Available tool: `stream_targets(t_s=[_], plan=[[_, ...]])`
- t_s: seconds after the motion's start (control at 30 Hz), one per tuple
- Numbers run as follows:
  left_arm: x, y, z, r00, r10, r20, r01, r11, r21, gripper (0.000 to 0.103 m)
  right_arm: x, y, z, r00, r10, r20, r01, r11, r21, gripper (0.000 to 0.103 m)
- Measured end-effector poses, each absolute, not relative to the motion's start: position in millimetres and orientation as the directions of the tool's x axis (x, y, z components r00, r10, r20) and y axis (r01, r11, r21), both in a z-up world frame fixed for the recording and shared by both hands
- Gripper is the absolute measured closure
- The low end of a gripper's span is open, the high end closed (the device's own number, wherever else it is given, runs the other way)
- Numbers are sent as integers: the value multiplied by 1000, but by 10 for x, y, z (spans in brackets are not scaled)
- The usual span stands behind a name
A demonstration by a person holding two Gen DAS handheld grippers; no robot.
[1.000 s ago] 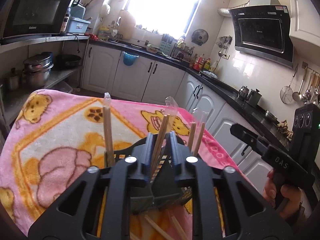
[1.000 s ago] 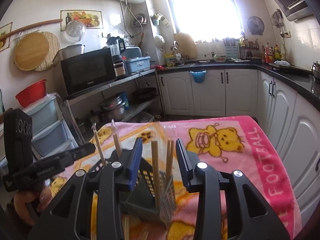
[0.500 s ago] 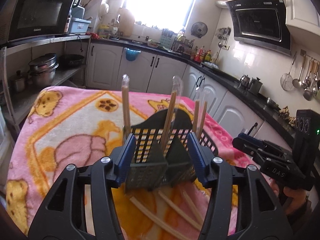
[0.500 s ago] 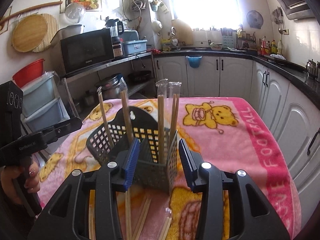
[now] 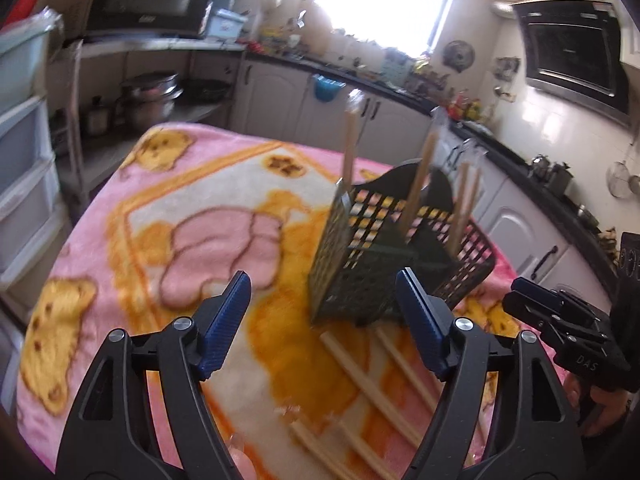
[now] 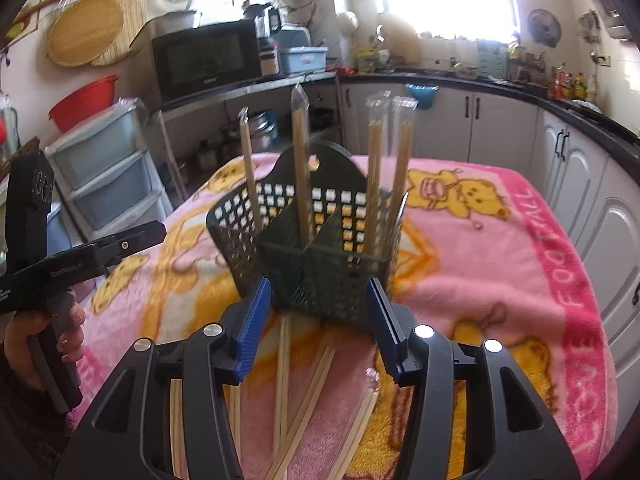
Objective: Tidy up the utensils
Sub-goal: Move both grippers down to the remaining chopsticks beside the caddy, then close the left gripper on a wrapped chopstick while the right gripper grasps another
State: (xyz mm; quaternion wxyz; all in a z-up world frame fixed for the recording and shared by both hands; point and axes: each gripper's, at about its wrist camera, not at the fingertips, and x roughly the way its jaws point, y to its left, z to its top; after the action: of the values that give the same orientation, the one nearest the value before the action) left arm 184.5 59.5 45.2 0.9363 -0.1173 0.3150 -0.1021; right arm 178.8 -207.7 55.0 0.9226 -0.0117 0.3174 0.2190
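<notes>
A dark perforated utensil basket (image 5: 384,256) (image 6: 320,248) stands on the pink bear blanket (image 5: 192,200) (image 6: 500,264). Several wrapped chopsticks (image 5: 418,184) (image 6: 302,168) stand upright in its compartments. More loose chopsticks (image 5: 372,384) (image 6: 304,392) lie flat on the blanket in front of it. My left gripper (image 5: 323,320) is open and empty, just short of the basket. My right gripper (image 6: 318,320) is open and empty, its blue pads flanking the basket's near corner without touching. Each gripper also shows in the other's view: the right gripper (image 5: 560,320) and the left gripper (image 6: 104,252).
White kitchen cabinets (image 6: 500,128) and a dark counter run behind the table. A microwave (image 6: 208,60) sits on a shelf at left, with plastic drawers (image 6: 108,172) and pots (image 5: 152,96) below. The table's right edge (image 6: 596,320) is near.
The left gripper let go of a chopstick in the basket and opened. Both grippers have pulled back from the basket, which now stands free.
</notes>
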Motion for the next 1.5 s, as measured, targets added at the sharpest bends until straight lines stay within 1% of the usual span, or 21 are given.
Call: stream_targets(t_s=[0.2,0.37,0.4,0.43,0.47,0.53,0.7,0.9,0.97,1.03,1.07,1.1,1.13,1.2,1.3,1.4,1.47,1.5], plan=[[1734,645,165,747,-207,-632,27,959,-282,36,1831,-2070,400,662,399,-634,-433,894,109,55],[1631,684,-65,710,-204,-674,-6,955,-296,36,1903,-2059,245,622,373,-688,-430,898,98,55],[1627,692,-96,702,-206,-682,-13,953,-301,38,1917,-2051,212,614,372,-696,-430,897,101,55],[1611,708,-144,690,-211,-693,-23,950,-312,44,1932,-2038,174,604,370,-706,-430,897,103,55],[1603,724,-177,682,-221,-697,-28,945,-327,46,1949,-2022,141,596,368,-714,-430,897,103,55],[1595,732,-229,665,-237,-708,-35,937,-347,56,1993,-1968,63,579,359,-732,-431,897,99,55],[1618,737,-403,602,-327,-728,-33,901,-432,63,2106,-1818,-95,547,335,-767,-424,901,91,56],[1677,697,-506,572,-324,-753,-42,906,-422,64,2272,-1739,-270,518,280,-808,-391,918,68,56],[1692,694,-515,570,-317,-758,-45,909,-414,66,2302,-1739,-306,514,272,-813,-374,924,73,56],[1703,678,-524,572,-298,-764,-54,916,-397,76,2332,-1745,-332,516,267,-814,-357,931,79,56],[1709,672,-526,573,-291,-766,-54,919,-390,78,2347,-1756,-338,516,266,-814,-352,932,82,56],[1709,665,-531,576,-281,-767,-52,924,-378,82,2358,-1764,-346,516,263,-815,-345,935,84,56],[1706,671,-535,578,-275,-769,-51,928,-370,87,2367,-1772,-352,518,260,-815,-337,938,85,57],[1701,705,-549,580,-268,-769,-52,930,-364,93,2387,-1786,-363,517,252,-818,-328,941,83,61],[1703,793,-578,582,-297,-757,-57,914,-402,98,2414,-1813,-386,518,245,-820,-318,945,82,66],[1691,857,-595,584,-322,-745,-57,899,-433,100,2423,-1838,-389,522,240,-818,-318,945,74,78],[1684,873,-592,587,-329,-740,-57,894,-444,101,2421,-1874,-379,517,260,-816,-318,943,99,89],[1671,886,-582,591,-330,-736,-58,892,-448,102,2412,-1903,-375,512,270,-815,-318,941,112,93]])
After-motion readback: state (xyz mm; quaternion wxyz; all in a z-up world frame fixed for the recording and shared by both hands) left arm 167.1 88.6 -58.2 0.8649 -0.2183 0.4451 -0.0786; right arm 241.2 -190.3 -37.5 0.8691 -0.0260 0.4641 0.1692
